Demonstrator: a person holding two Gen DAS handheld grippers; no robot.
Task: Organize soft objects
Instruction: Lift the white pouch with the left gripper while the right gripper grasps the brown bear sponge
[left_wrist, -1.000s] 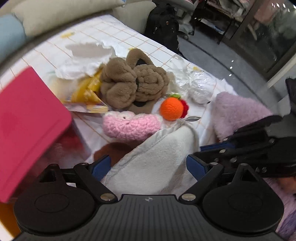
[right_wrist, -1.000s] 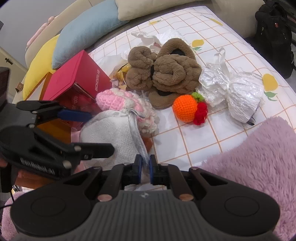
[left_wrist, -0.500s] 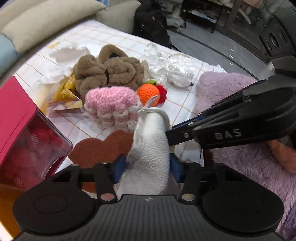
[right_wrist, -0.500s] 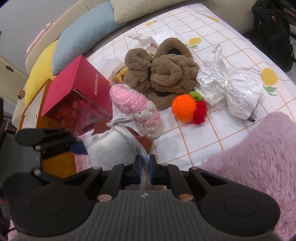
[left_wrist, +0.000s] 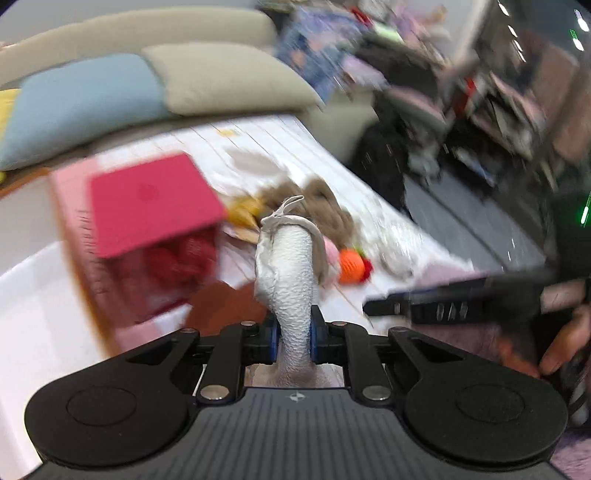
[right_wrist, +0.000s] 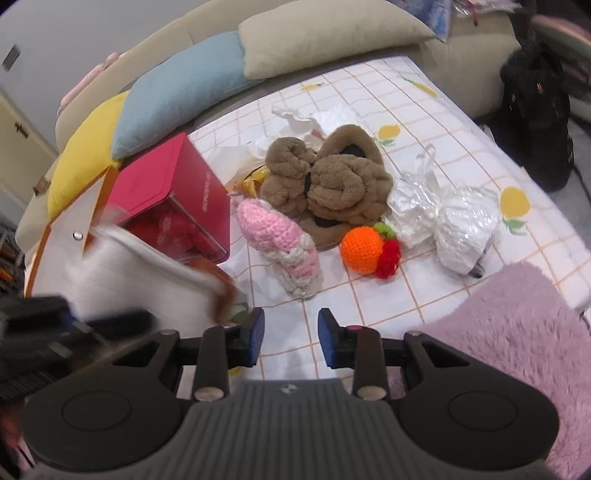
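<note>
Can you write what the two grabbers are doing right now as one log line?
left gripper: just closed on white fleece cloth | right gripper: just opened, empty | cloth: lifted

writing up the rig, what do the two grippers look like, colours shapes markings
Both the left gripper and the right gripper are matte black, with a ribbed body, two round housings, silver screws and blue pads. A small emblem marks each body.
</note>
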